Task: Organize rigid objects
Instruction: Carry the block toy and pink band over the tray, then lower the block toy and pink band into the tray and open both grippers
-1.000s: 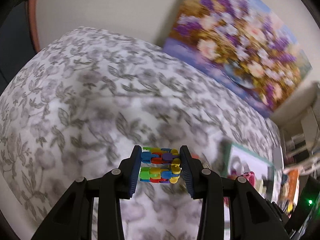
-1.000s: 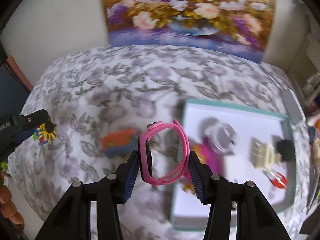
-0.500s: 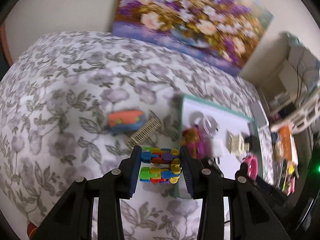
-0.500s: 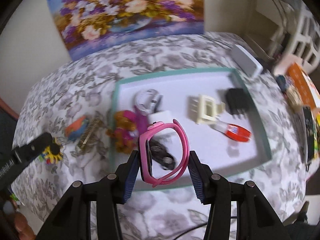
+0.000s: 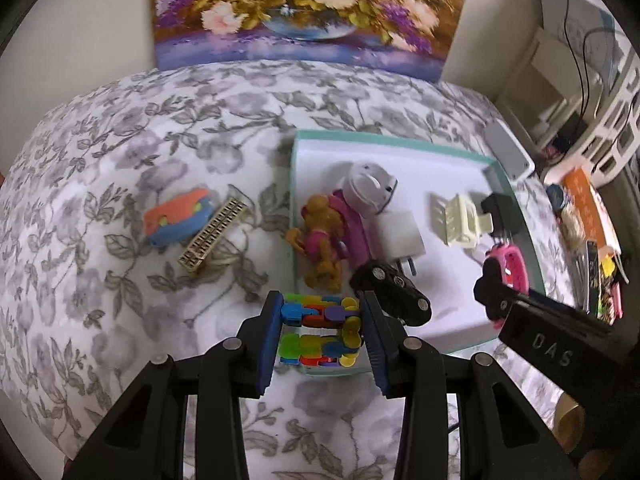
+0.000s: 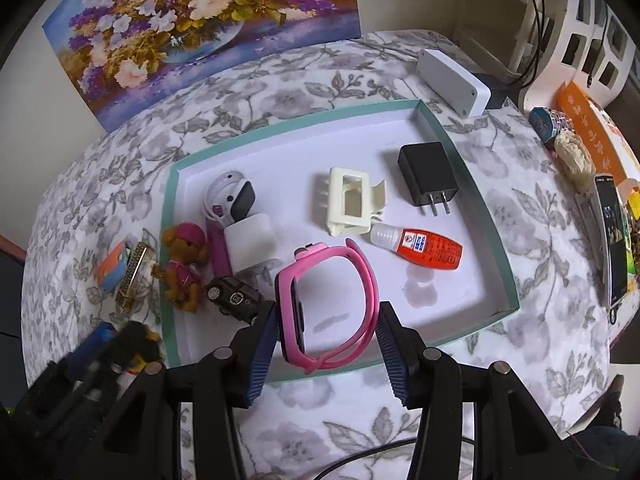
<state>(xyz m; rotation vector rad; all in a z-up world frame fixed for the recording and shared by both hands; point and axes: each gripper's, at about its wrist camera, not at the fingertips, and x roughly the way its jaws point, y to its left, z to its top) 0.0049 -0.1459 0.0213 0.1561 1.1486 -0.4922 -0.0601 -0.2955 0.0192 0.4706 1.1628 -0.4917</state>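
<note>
My left gripper [image 5: 322,330] is shut on a multicoloured block toy [image 5: 318,330] and holds it over the near left corner of the teal-rimmed white tray [image 5: 394,142]. My right gripper [image 6: 328,322] is shut on a pink watch [image 6: 328,298] above the tray's [image 6: 492,216] near edge; it also shows in the left wrist view [image 5: 510,266]. In the tray lie a white camera [image 6: 230,198], white cube charger [image 6: 250,242], black toy car [image 6: 234,298], cream hair clip [image 6: 352,200], black charger [image 6: 426,178] and red bottle [image 6: 424,248].
A bear doll [image 5: 322,234] lies across the tray's left rim. An orange-blue toy [image 5: 178,216] and a gold comb [image 5: 214,236] lie on the floral cloth left of the tray. A white box [image 6: 452,80] sits behind the tray. A phone [image 6: 612,236] and clutter lie at right.
Both grippers have swung right and forward over the tray with their objects still held. The left one went from bare cloth to the tray's near left corner.
</note>
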